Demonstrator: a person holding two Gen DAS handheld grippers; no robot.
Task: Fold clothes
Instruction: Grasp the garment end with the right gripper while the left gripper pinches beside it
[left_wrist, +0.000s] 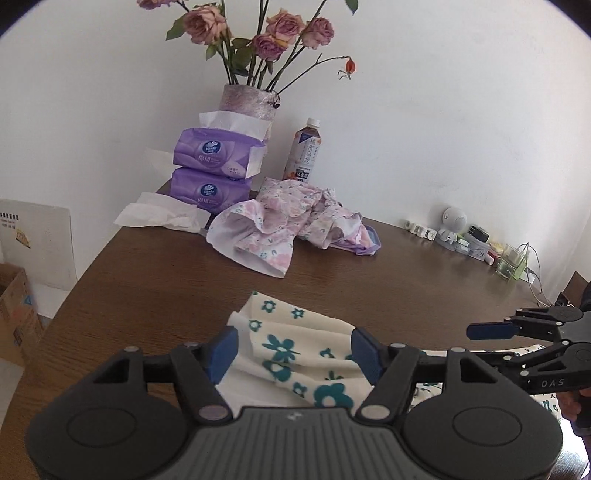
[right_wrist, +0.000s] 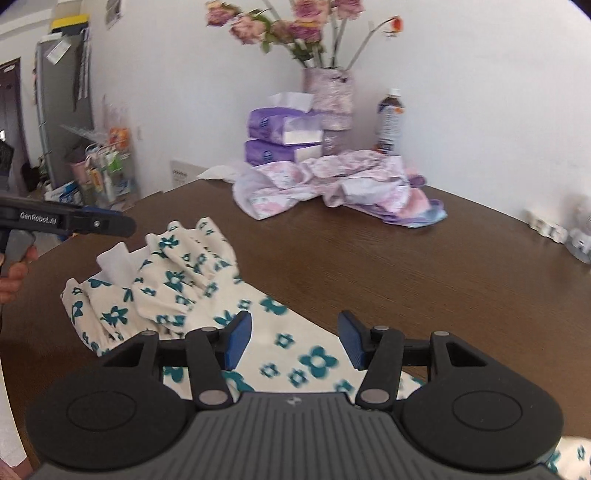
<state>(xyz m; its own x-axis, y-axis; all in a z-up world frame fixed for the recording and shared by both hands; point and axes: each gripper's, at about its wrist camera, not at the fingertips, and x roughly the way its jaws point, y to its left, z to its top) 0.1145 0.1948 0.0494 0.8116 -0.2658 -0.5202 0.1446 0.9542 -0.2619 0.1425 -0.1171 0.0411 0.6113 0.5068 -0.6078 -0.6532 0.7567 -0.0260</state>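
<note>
A cream garment with teal flowers (left_wrist: 295, 354) lies on the brown table (left_wrist: 147, 295) near its front edge. One end of the garment (right_wrist: 166, 280) is bunched into folds; the rest lies flatter under my right gripper. My left gripper (left_wrist: 294, 354) is open just above the bunched end, its blue pads (left_wrist: 223, 352) on either side of the fabric. My right gripper (right_wrist: 294, 343) is open over the flat part with nothing between its fingers. Each gripper shows in the other's view: the right gripper (left_wrist: 484, 341) at the right edge, the left gripper (right_wrist: 122, 224) at the left. A crumpled pink floral pile of clothes (left_wrist: 284, 221) sits at the back.
Against the wall stand two stacked purple tissue packs (left_wrist: 212, 173), a vase of roses (left_wrist: 249, 101) and a drink bottle (left_wrist: 303, 151). Loose tissue (left_wrist: 159, 214) lies beside them. Small gadgets and a cable (left_wrist: 480, 243) line the far right. A cardboard box (left_wrist: 14, 314) sits on the floor at left.
</note>
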